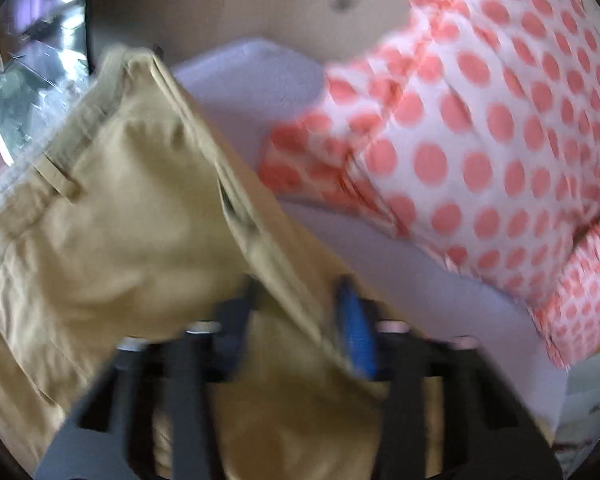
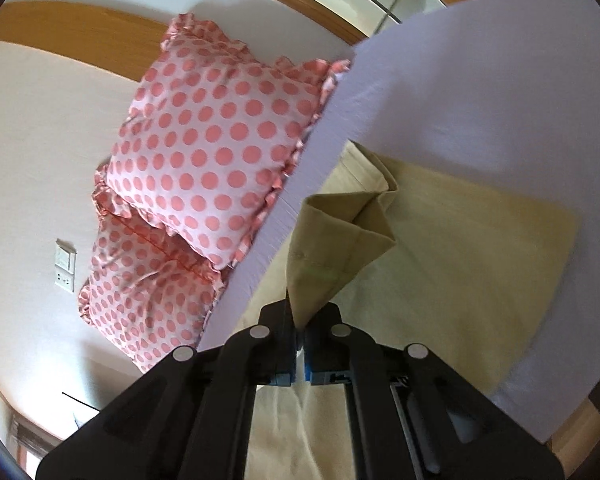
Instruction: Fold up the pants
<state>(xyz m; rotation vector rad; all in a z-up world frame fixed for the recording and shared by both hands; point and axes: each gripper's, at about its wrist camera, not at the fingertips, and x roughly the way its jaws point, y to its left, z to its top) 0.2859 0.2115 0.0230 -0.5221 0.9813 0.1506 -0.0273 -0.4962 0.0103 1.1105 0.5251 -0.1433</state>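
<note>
Tan pants (image 1: 112,216) fill the left of the left wrist view, waistband and a belt loop showing, lifted off a pale lilac bed sheet (image 1: 252,92). My left gripper (image 1: 300,312) is shut on a fold of the pants; the view is blurred. In the right wrist view the pants (image 2: 440,264) lie on the sheet (image 2: 480,92), with one corner (image 2: 336,240) pulled up. My right gripper (image 2: 298,320) is shut on that corner.
Two white pillows with pink dots (image 2: 216,152) lie at the head of the bed, also seen in the left wrist view (image 1: 480,140). A wooden headboard (image 2: 80,28), a cream wall and a wall switch (image 2: 65,266) are behind them.
</note>
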